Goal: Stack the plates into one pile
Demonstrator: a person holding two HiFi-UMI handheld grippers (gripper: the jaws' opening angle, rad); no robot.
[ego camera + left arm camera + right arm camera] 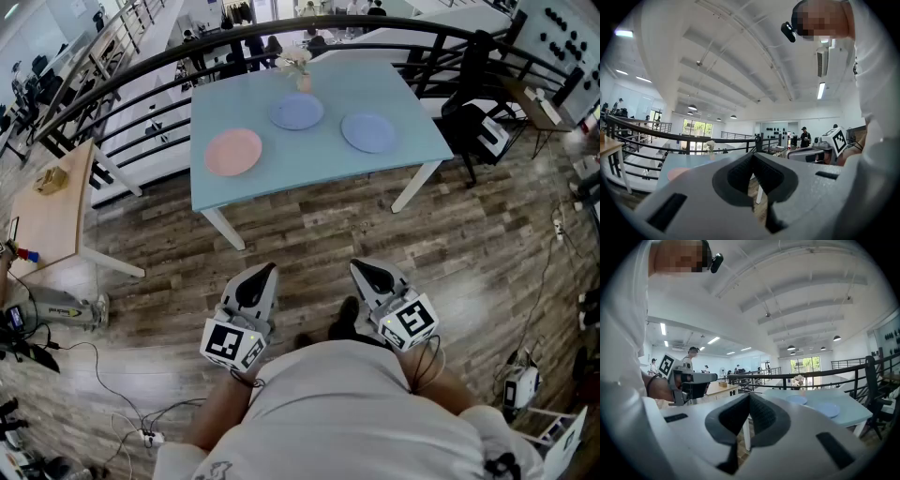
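Note:
Three plates lie apart on the light blue table: a pink plate at the left, one blue plate at the back middle, another blue plate at the right. Both grippers are held close to my body over the wooden floor, well short of the table. The left gripper is shut and empty, its tips meeting. My right gripper is also shut with nothing in it. The right gripper view shows both blue plates far ahead.
A small vase of flowers stands at the table's far edge. A black curved railing runs behind the table. A wooden desk is at the left, a black chair at the right. Cables lie on the floor.

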